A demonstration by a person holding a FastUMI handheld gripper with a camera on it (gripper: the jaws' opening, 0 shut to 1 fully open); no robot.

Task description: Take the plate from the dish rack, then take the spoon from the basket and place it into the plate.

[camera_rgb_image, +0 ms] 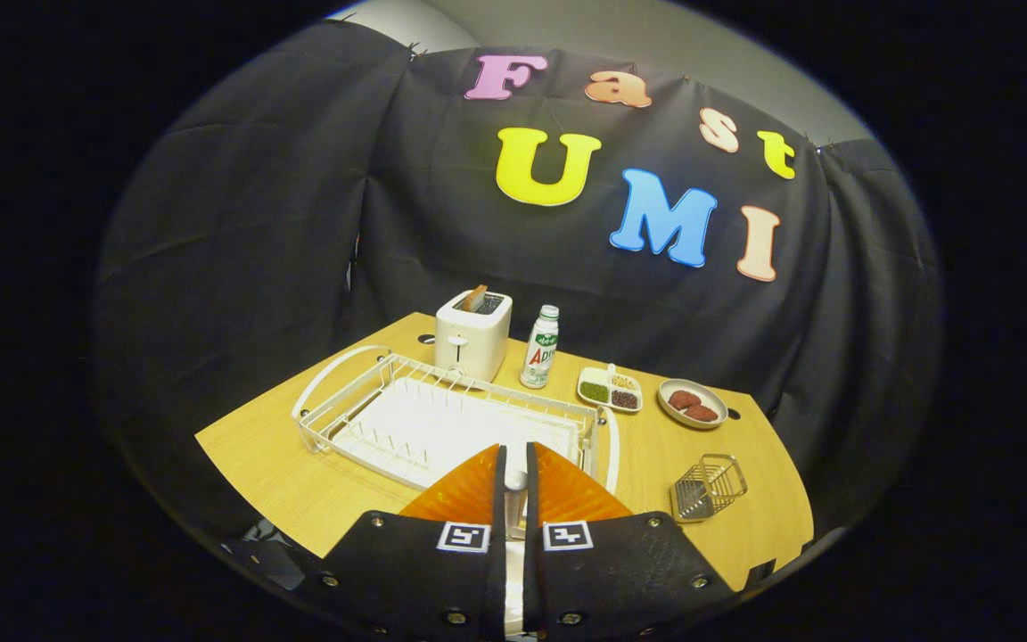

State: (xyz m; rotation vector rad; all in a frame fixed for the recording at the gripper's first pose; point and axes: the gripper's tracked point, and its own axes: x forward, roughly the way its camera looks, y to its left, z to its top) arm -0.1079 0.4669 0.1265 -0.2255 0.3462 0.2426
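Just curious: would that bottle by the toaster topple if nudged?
The bottle stands tall and narrow, so it may tip, then roll. It looks small, likely light. The claw pinches a slim metal piece, well short of it.

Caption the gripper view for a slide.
Gripper pinching a silvery utensil, likely the spoon, just before the dish rack, wire basket off to its side.

The gripper (515, 468) rides on two black, matte, wedge-shaped finger mounts, each studded with small silver screws along its edges and each carrying one square black-and-white fiducial marker near the narrow slit that parts them.
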